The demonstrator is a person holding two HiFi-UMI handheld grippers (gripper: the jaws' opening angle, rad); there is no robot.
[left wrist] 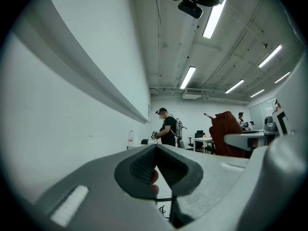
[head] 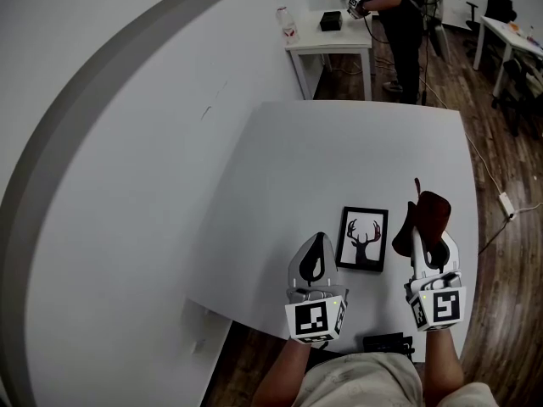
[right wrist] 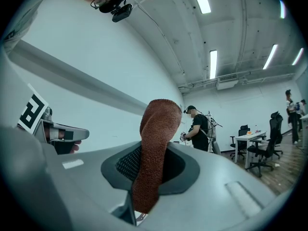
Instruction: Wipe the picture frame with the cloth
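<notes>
A black picture frame (head: 362, 238) with a deer-antler print lies flat on the white table (head: 339, 151), near its front edge. My left gripper (head: 316, 259) hovers just left of the frame, its jaws shut with nothing between them (left wrist: 156, 150). My right gripper (head: 427, 237) is just right of the frame, shut on a brown cloth (head: 424, 217). The cloth (right wrist: 155, 153) sticks up out of the jaws and flops over at the top. It also shows in the left gripper view as the cloth (left wrist: 226, 134). The left gripper (right wrist: 53, 131) is visible at the left edge of the right gripper view.
A smaller white table (head: 344, 42) stands at the back with a black box (head: 331, 21) and a bottle (head: 287, 24). A person (head: 399, 15) in black stands beside it. A power strip (head: 506, 203) with a cable lies on the wooden floor to the right. The wall runs along the left.
</notes>
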